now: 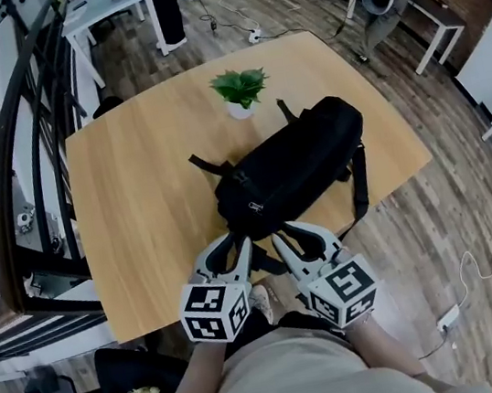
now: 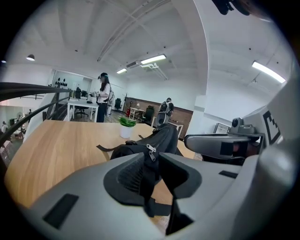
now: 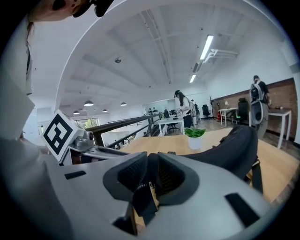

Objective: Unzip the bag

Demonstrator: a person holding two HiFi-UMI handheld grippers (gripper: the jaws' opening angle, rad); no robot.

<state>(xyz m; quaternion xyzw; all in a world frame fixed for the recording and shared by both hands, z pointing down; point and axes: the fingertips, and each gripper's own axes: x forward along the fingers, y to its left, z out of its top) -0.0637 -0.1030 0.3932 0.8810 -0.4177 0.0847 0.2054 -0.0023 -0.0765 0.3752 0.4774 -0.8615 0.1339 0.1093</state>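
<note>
A black bag (image 1: 296, 164) lies slantwise on the wooden table (image 1: 138, 217), its near end at the table's front edge. Both grippers meet at that end. My left gripper (image 1: 242, 243) is shut on a fold of black fabric at the bag's end (image 2: 151, 185). A silver zipper pull (image 2: 150, 151) hangs just beyond its jaws. My right gripper (image 1: 278, 238) is close beside it, shut on a black strap with a small label (image 3: 143, 190); the bag's body (image 3: 229, 150) stretches away to the right. A shoulder strap (image 1: 358, 187) hangs over the table's edge.
A small potted plant (image 1: 239, 90) stands just behind the bag. A dark railing (image 1: 30, 179) runs along the table's left side. White desks (image 1: 105, 5) and chairs stand further back, and a person (image 2: 103, 98) stands at one. Cables lie on the floor at the right.
</note>
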